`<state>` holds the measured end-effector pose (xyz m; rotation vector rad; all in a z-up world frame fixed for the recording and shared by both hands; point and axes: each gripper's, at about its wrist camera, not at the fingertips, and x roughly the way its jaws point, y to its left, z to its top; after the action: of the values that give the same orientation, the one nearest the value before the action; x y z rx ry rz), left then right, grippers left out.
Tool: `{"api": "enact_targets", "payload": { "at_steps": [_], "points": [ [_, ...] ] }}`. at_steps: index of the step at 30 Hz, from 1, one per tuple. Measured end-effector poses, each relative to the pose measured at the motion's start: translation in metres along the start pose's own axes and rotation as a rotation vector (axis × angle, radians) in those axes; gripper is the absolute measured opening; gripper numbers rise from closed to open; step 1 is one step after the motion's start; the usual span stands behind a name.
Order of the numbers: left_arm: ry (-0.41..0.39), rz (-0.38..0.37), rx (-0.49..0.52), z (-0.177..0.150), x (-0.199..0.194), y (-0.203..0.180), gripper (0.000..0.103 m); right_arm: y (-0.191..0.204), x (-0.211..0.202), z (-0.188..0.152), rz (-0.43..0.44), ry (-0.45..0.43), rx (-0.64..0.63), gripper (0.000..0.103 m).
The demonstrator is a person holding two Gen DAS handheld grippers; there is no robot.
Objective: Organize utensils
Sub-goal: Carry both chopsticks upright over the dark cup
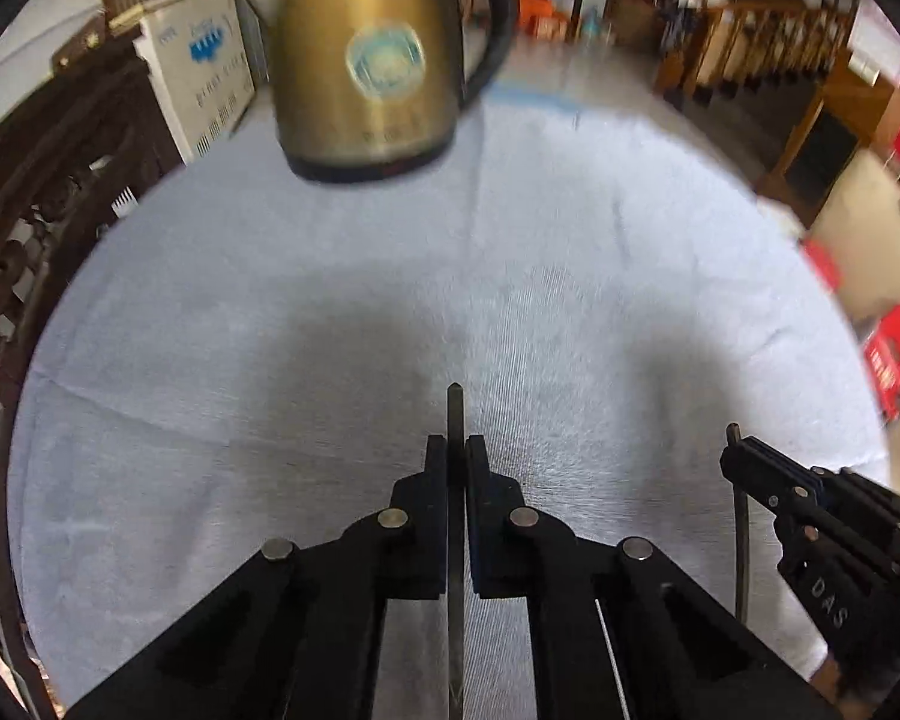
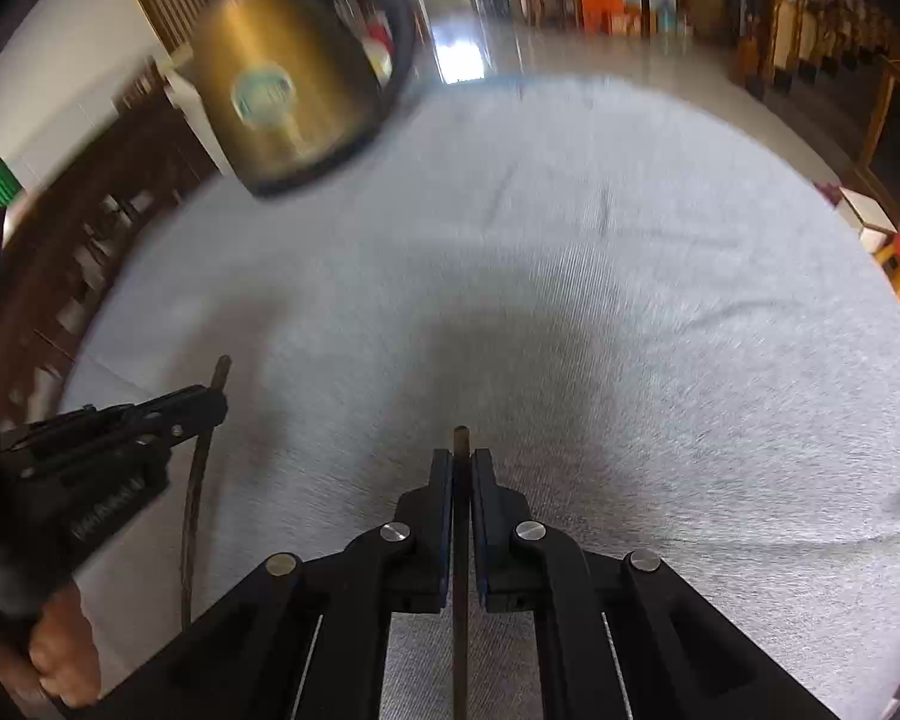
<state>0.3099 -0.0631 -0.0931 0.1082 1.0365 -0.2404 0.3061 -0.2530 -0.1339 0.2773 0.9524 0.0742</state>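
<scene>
Chopsticks are the utensils here, two thin dark sticks, one clamped in each hand-held gripper above a round table covered in pale grey cloth; the landmark is a brass-coloured kettle with a black handle and a round blue-green label, standing at the far edge of the cloth.

Seen from the left wrist, the left gripper has its jaws pressed tight on one chopstick; the stick runs straight between the pads, its tip poking out beyond them toward the kettle, well short of it; the rest passes back under the black linkage.

Seen from the right wrist, the right gripper is likewise closed hard on the second chopstick, whose blunt end juts just past the fingertips; the kettle lies far ahead and to the left of it, blurred.

Each camera also catches the other gripper off to its side, pinching its own stick; a hand wraps that gripper's grip in the right wrist view.

A white carton with blue print sits just left of the kettle.
</scene>
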Motion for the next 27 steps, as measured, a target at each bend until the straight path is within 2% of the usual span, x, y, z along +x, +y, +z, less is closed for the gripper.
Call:
{"api": "enact_targets", "payload": {
  "at_steps": [2,6,8,11,18,27],
  "points": [
    [-0.076,-0.012,-0.005,-0.008,-0.032,0.004,0.005,-0.004,-0.026,-0.008,0.031,-0.087,0.010,0.006],
    [-0.216,0.020,-0.005,-0.027,-0.096,0.018,0.005,-0.015,-0.078,-0.026,0.089,-0.246,0.042,0.006],
    [-0.260,0.026,-0.026,-0.028,-0.106,0.029,0.005,-0.022,-0.106,-0.040,0.084,-0.323,0.060,0.006],
    [-0.335,0.030,-0.085,-0.054,-0.147,0.046,0.005,-0.033,-0.149,-0.062,0.062,-0.421,0.092,0.006],
    [-0.468,0.022,-0.172,-0.113,-0.198,0.056,0.005,-0.043,-0.233,-0.114,0.020,-0.639,0.138,0.006],
    [-0.567,-0.047,-0.246,-0.168,-0.245,0.043,0.005,-0.019,-0.295,-0.157,0.020,-0.795,0.141,0.006]
  ]
}}
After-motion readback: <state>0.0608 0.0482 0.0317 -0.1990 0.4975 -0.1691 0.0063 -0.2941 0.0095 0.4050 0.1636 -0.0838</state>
